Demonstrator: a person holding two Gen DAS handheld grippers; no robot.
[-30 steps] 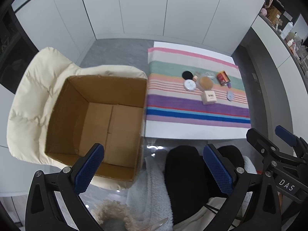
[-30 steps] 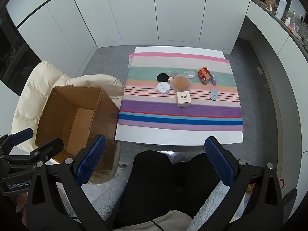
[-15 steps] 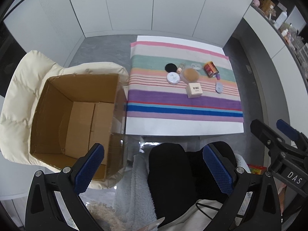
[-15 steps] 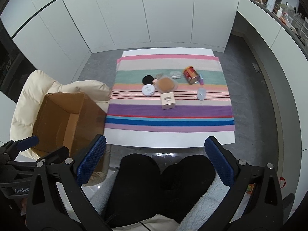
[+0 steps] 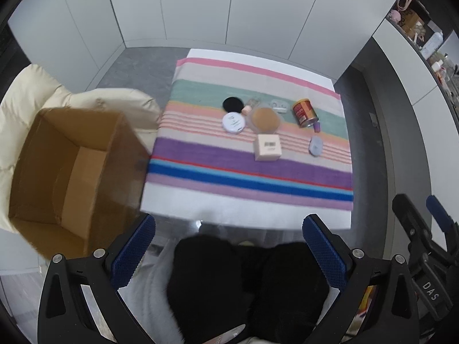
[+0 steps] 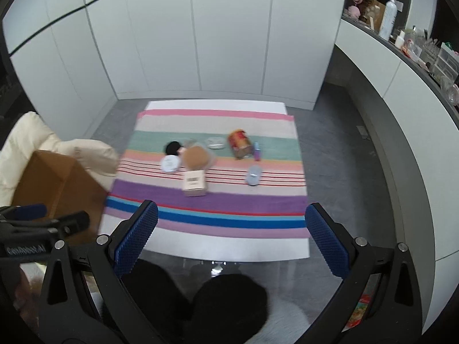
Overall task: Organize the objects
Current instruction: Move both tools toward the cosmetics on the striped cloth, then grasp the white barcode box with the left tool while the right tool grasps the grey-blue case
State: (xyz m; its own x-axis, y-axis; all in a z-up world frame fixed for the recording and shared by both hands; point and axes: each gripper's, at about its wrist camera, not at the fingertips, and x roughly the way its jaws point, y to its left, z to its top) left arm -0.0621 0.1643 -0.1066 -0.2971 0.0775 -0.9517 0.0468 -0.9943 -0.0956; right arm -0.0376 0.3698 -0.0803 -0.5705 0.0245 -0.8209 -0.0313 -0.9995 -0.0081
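Note:
Small objects lie on a striped cloth (image 5: 249, 169) on a white table: a pink box (image 5: 267, 147), a white round compact (image 5: 233, 122), a black disc (image 5: 232, 103), a brown round puff in a clear case (image 5: 264, 119), a red can on its side (image 5: 304, 112), a pale blue oval item (image 5: 315, 146). The same box (image 6: 194, 183) and can (image 6: 239, 143) show in the right wrist view. My left gripper (image 5: 229, 253) is open and empty, held above my lap short of the table. My right gripper (image 6: 231, 238) is open and empty near the table's front edge.
An open, empty cardboard box (image 5: 66, 172) stands on a cream padded chair (image 5: 25, 91) left of the table; it also shows in the right wrist view (image 6: 54, 183). White cabinets line the back wall. A counter with clutter (image 6: 407, 37) runs along the right.
Both grippers have swung right and forward toward the table. The cardboard box has slid to the left of each view. The objects on the cloth have not moved.

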